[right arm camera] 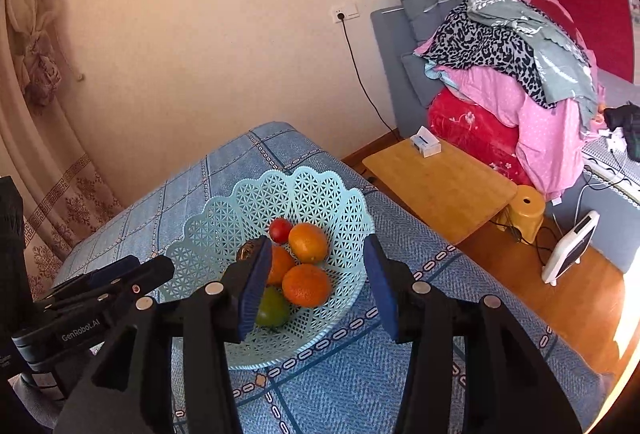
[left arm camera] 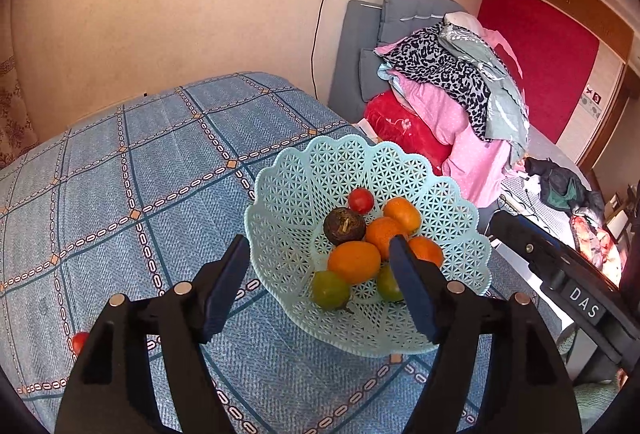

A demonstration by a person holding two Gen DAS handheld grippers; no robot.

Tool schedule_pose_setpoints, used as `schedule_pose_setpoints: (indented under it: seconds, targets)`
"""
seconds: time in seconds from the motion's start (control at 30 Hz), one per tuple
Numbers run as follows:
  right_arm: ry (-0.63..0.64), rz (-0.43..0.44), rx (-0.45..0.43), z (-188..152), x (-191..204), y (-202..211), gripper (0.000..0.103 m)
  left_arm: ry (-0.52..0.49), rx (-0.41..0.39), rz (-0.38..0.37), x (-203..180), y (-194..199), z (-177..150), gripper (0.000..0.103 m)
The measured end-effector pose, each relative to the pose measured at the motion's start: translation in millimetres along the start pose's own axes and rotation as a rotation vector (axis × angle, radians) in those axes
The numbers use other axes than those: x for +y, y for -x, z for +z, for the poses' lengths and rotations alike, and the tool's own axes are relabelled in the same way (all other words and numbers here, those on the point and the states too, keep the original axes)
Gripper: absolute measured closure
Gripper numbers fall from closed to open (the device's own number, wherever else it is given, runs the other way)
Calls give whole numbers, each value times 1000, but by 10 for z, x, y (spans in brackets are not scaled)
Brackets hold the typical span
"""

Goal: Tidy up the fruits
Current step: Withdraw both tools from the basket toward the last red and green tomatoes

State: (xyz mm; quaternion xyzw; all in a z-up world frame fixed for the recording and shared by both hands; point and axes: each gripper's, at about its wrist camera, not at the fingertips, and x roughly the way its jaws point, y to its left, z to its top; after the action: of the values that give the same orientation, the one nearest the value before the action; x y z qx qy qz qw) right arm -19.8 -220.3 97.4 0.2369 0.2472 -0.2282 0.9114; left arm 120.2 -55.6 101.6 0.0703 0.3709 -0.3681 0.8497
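Observation:
A pale blue lattice basket (left arm camera: 280,194) stands on the blue plaid tablecloth (left arm camera: 160,154). In it lie several oranges (left arm camera: 354,261), a red tomato (left arm camera: 361,200), a dark brown fruit (left arm camera: 344,226) and two green fruits (left arm camera: 330,289). My left gripper (left arm camera: 318,246) is open, its blue pads straddling the basket's near side with nothing held. Another red tomato (left arm camera: 80,342) lies on the cloth at the lower left, half hidden by the gripper. In the right wrist view my right gripper (right arm camera: 317,246) is open over the same basket (right arm camera: 320,194), above an orange (right arm camera: 306,284), and holds nothing.
The table edge drops off just right of the basket. Beyond it stand a low wooden table (right arm camera: 440,186) with a white box (right arm camera: 426,142), a yellow stool (right arm camera: 524,210) and a white heater (right arm camera: 568,250). A pile of clothes (right arm camera: 520,54) covers the bed.

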Motion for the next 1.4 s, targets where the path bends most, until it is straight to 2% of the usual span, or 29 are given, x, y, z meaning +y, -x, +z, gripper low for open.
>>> schedule_pose_setpoints:
  seconds: [0.2, 0.27, 0.53, 0.83, 0.97, 1.17, 1.4]
  targets:
    - [-19, 12, -5, -55, 0, 91, 55, 30, -51, 28, 105, 196, 74, 10]
    - [-14, 25, -8, -75, 50, 130, 55, 41, -72, 26, 136, 294, 111, 9]
    - [38, 97, -4, -188, 389, 234, 55, 57, -144, 58, 297, 740, 147, 8]
    - [95, 174, 26, -351, 823, 253, 55, 54, -179, 151, 625, 1176, -8, 5]
    - [131, 211, 40, -427, 1040, 258, 55, 85, -195, 192, 883, 1362, -99, 5]
    - [175, 258, 71, -545, 1339, 230, 55, 135, -190, 267, 1292, 1519, -251, 5]
    - [227, 291, 126, -724, 1602, 118, 55, 214, -151, 303, 1658, 1474, -395, 5]
